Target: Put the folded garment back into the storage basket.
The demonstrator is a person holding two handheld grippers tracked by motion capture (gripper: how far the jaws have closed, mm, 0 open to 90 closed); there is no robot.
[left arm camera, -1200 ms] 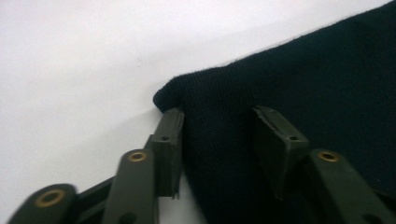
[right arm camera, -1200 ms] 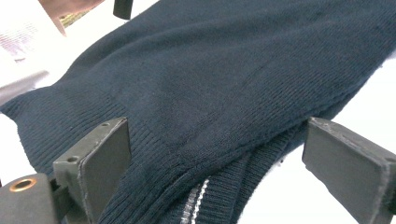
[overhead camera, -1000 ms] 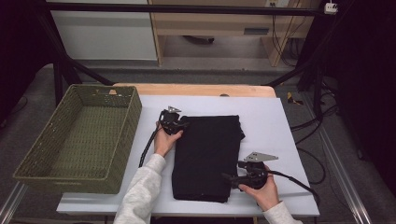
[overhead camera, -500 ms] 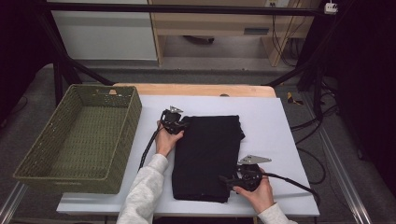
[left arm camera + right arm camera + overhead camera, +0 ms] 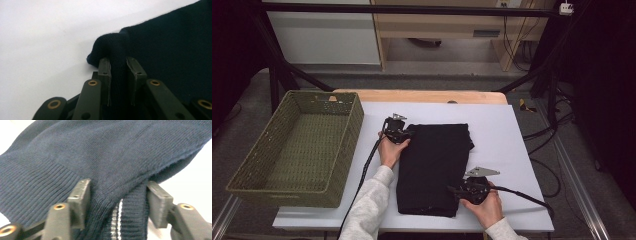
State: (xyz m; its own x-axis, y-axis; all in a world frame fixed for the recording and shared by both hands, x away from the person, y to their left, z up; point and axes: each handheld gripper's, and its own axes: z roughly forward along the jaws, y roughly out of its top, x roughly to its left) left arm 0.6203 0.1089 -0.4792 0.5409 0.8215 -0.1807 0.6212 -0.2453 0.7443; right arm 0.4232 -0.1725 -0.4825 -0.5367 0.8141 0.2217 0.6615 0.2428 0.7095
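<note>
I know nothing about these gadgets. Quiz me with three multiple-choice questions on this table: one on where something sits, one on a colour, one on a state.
1. Where is the wicker basket?
A. left of the dark folded garment
B. on top of it
C. right of it

2. What colour is the basket?
A. red
B. olive green
C. white

3. What is the left hand-held gripper doing?
A. lying in the basket
B. hanging open in the air
C. pinching a fold of the garment

Answers: 1 A, it stands at the table's left edge. 2 B, its weave is green. 3 C, fabric is squeezed between both pads.
</note>
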